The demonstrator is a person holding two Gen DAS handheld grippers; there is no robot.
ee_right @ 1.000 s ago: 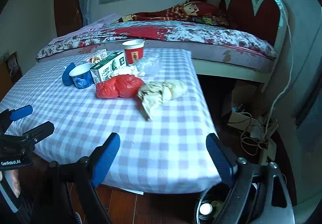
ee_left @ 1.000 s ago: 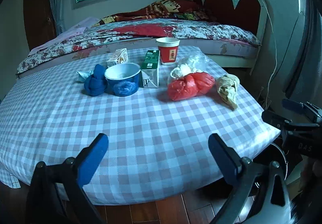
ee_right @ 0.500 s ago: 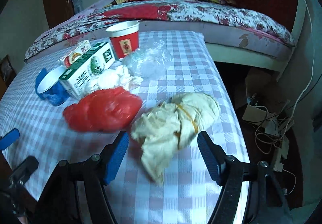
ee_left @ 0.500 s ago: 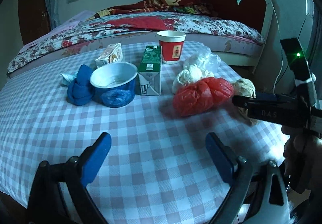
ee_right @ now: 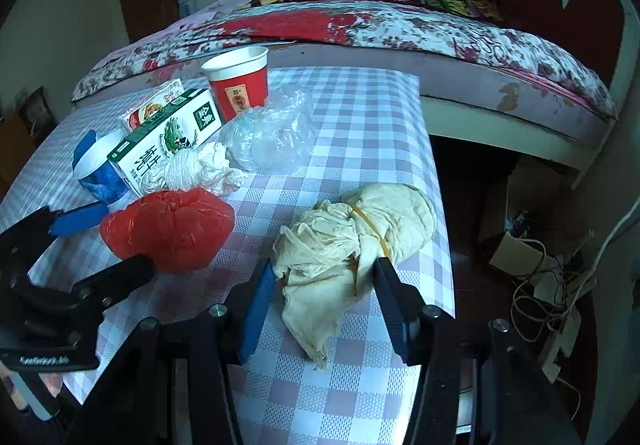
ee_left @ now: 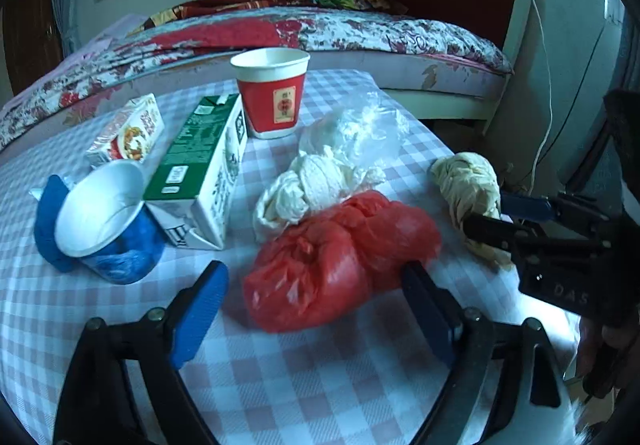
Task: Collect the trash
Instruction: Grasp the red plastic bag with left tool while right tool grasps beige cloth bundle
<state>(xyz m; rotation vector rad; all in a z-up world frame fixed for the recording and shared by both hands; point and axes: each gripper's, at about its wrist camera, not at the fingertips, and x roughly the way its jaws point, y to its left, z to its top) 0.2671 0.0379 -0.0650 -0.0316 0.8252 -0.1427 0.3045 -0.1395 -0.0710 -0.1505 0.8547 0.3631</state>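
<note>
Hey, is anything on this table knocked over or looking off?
Yes. The green milk carton lies on its side instead of standing, and the blue paper bowl beside it is tipped toward the camera. The red cup stands upright. No spill shows.

Each tool has black arms with silver screws and blue pads: left tool, right tool. White "DAS" lettering marks the right tool's body at 3 o'clock in the left view.

left tool closed in on red bag, right tool narrowed around beige wad
</note>
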